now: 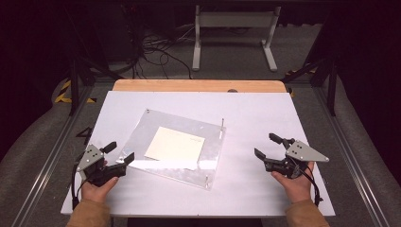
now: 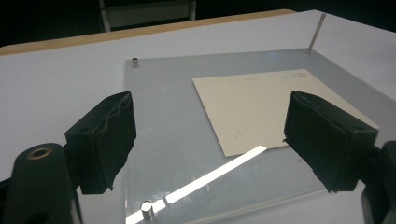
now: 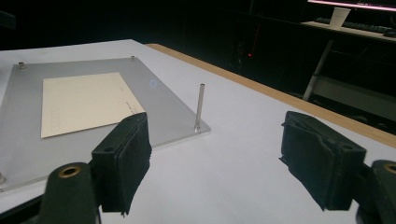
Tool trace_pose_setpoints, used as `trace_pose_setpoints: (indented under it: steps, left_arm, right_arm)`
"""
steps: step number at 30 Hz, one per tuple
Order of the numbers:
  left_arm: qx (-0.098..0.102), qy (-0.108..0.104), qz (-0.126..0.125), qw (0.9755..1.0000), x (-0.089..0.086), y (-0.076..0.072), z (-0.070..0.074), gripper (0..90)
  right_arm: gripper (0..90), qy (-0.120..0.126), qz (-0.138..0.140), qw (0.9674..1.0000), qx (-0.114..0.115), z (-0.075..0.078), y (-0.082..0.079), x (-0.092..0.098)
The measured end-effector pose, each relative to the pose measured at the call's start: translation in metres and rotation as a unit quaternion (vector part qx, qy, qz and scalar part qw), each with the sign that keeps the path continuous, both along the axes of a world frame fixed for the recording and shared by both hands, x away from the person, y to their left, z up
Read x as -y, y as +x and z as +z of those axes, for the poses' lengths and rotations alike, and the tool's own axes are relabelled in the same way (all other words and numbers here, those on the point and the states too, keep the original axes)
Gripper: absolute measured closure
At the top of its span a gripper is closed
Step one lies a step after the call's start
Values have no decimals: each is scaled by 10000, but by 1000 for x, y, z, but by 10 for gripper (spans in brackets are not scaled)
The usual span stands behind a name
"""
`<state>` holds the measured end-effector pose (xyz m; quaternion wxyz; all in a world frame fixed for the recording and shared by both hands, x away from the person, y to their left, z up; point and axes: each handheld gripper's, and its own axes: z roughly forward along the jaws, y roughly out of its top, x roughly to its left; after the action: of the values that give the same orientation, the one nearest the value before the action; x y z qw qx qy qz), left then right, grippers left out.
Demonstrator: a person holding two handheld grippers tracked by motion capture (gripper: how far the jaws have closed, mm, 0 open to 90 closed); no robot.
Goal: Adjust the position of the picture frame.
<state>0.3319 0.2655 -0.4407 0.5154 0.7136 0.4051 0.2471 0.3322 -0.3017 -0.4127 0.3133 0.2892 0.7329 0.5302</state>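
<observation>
Clear plate (image 1: 176, 147) lies mid-table, cream card (image 1: 175, 147) on it, tall pin (image 1: 222, 124) at its 2 o'clock corner. Left gripper (image 1: 119, 153) at plate's 8 o'clock edge, jaws wide, empty. Right gripper (image 1: 268, 145) at 3 o'clock, well apart, jaws wide, empty. Advice: approach low, pinch card edge, avoid pins.

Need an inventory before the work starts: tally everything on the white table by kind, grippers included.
Clear plate: 1
Cream paper sheet: 1
Metal pins at the plate's corners: 4 (one tall, three short, e.g.)
Handheld grippers: 2 (left gripper, right gripper), both open and holding nothing
Total: 8
</observation>
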Motion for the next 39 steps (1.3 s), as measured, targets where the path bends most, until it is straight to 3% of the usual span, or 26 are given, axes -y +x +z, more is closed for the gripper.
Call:
trace_pose_setpoints:
  steps: [6,10,22,27,31,32,34,39]
  left_arm:
    - [-41,35,134,9999,-5,2,4,185]
    - [-38,54,97,9999,-8,2,7,197]
    - [-92,136,13,9999,-5,0,9,218]
    - [-188,-21,-81,9998,-4,-2,10,222]
    - [-153,-54,-136,9998,-2,-5,11,222]
    - [-153,-54,-136,9998,-2,-5,11,222]
    - [-174,3,-145,9997,-1,-6,12,221]
    - [-183,59,-141,9997,0,-6,10,222]
  right_arm:
    - [257,-18,42,10000,-12,0,-2,0]
    - [279,-43,155,9999,-40,2,-4,-5]
    - [389,-179,833,9961,-209,10,-18,-46]
    - [433,-114,1373,9895,-435,8,-20,-69]
    - [429,-105,1698,9839,-545,3,-21,-87]
    - [429,-105,1698,9839,-545,3,-21,-87]
    - [427,-142,1845,9804,-670,1,-22,-97]
    - [417,-196,2036,9756,-794,-5,-23,-114]
